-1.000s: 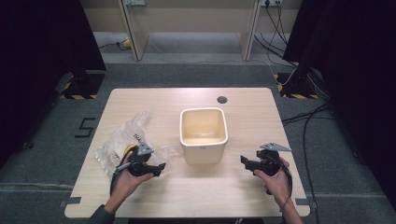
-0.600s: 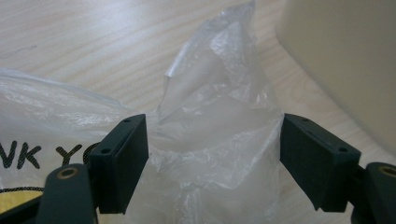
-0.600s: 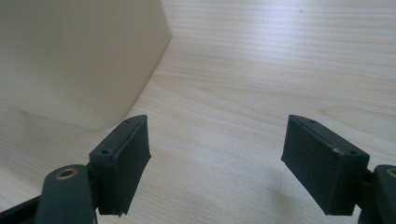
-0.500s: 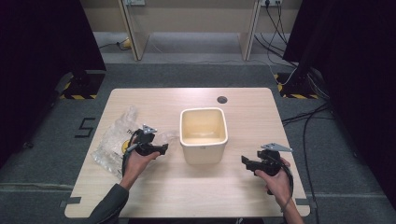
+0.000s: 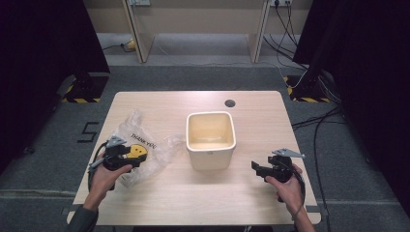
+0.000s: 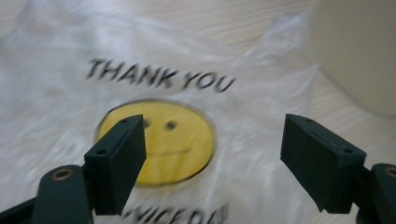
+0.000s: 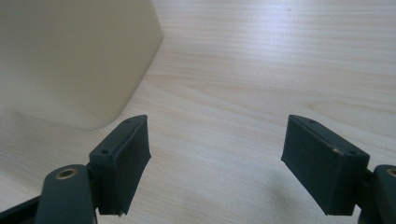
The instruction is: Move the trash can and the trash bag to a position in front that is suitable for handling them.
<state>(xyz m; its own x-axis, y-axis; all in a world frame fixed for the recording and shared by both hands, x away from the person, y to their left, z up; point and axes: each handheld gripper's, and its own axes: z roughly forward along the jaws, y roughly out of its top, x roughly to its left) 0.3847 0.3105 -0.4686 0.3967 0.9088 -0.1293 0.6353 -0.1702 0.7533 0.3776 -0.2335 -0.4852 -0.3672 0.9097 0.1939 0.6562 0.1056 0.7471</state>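
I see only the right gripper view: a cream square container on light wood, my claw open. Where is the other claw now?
Observer: The left claw is over a crumpled clear plastic bag, left of the cream square plastic container.
Operator: Does it hold the bag?
Observer: No, its jaws stand open above the bag's yellow smiley face, gripping nothing.
Operator: Is something inside the container?
Observer: From the high view it looks empty.
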